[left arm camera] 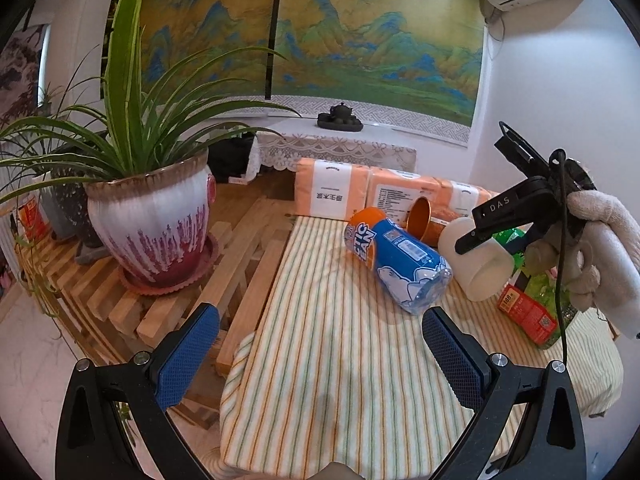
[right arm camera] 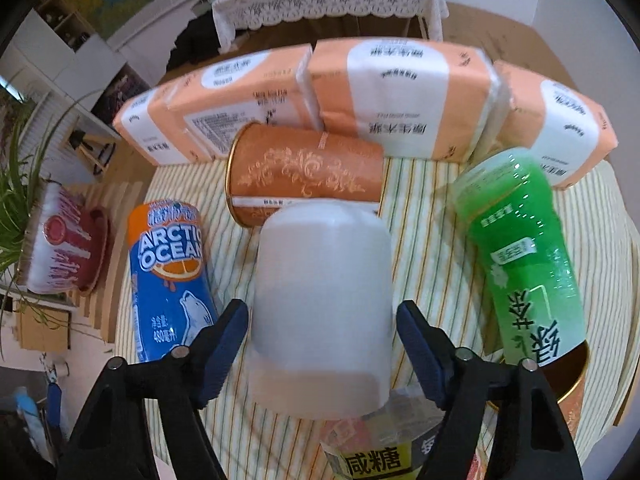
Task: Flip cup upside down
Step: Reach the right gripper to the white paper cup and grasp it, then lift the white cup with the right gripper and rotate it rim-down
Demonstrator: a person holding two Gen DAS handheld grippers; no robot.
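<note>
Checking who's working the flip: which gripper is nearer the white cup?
Right. The right gripper straddles the white cup; the left gripper hangs open over the striped cloth, short of it.

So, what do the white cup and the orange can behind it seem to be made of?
The cup looks like matte, slightly translucent plastic: milky white, with soft edges and no sharp glints. The can is probably metal with a printed orange coat: its rim shines gold and its inside, seen from the left wrist, reflects like copper. Neither is certain from looks alone.

Striped cloth [left arm camera: 340, 360] over slatted bench [left arm camera: 240, 264]
</note>
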